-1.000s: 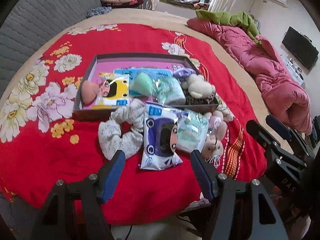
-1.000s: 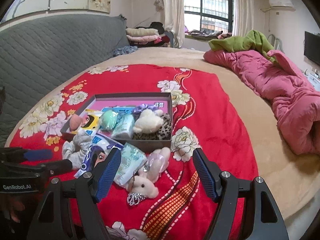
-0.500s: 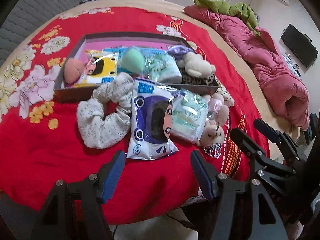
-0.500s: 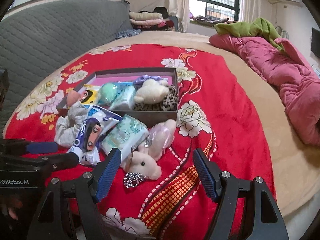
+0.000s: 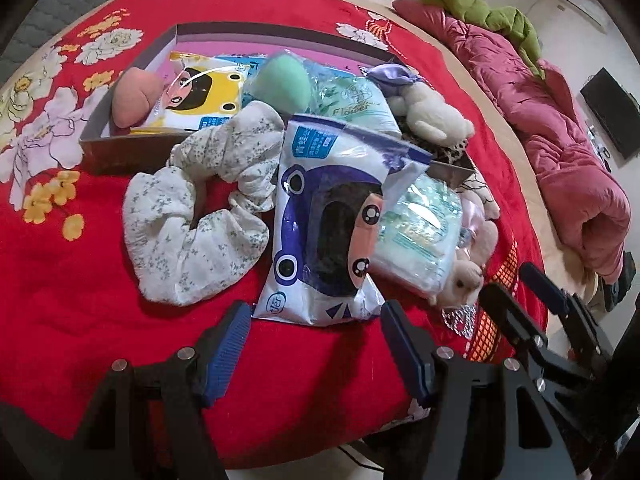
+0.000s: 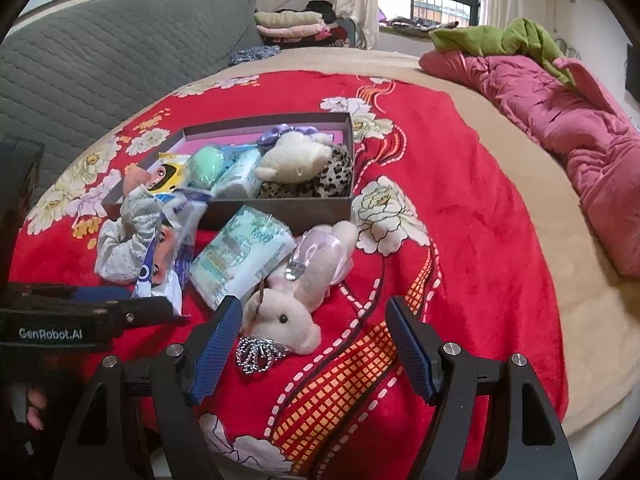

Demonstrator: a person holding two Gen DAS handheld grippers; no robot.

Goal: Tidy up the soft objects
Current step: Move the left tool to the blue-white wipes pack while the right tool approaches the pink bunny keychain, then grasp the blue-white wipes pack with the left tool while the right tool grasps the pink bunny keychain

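Landmark: dark shallow cardboard box [image 5: 120, 148] on red floral blanket [image 5: 60, 280].

Inside box: yellow cartoon wipes pack [image 5: 200, 98], green sponge egg [image 5: 282, 84], cream plush bear [image 5: 432, 114], tissue pack lettered "Flower" [image 5: 356, 104].

Outside, before box's near wall: white floral scrunchie [image 5: 192, 224], purple cartoon wipes pack [image 5: 332, 224], green tissue pack [image 6: 240, 256], pink plush rabbit [image 6: 292, 312].

Judgement: roughly half sorted; four left.

Left gripper [image 5: 316, 336] spread wide, empty, just short of purple pack. Right gripper [image 6: 314, 332] spread wide, empty, around rabbit's head. "GenRobot.AI" on left gripper's side.

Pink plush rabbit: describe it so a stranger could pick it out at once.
On the red floral blanket, look in front of the shallow dark cardboard box. The pink plush rabbit lies there beside a pale green tissue pack, nearest the right gripper. Only it has a black bead eye and a silver bead chain by its head.
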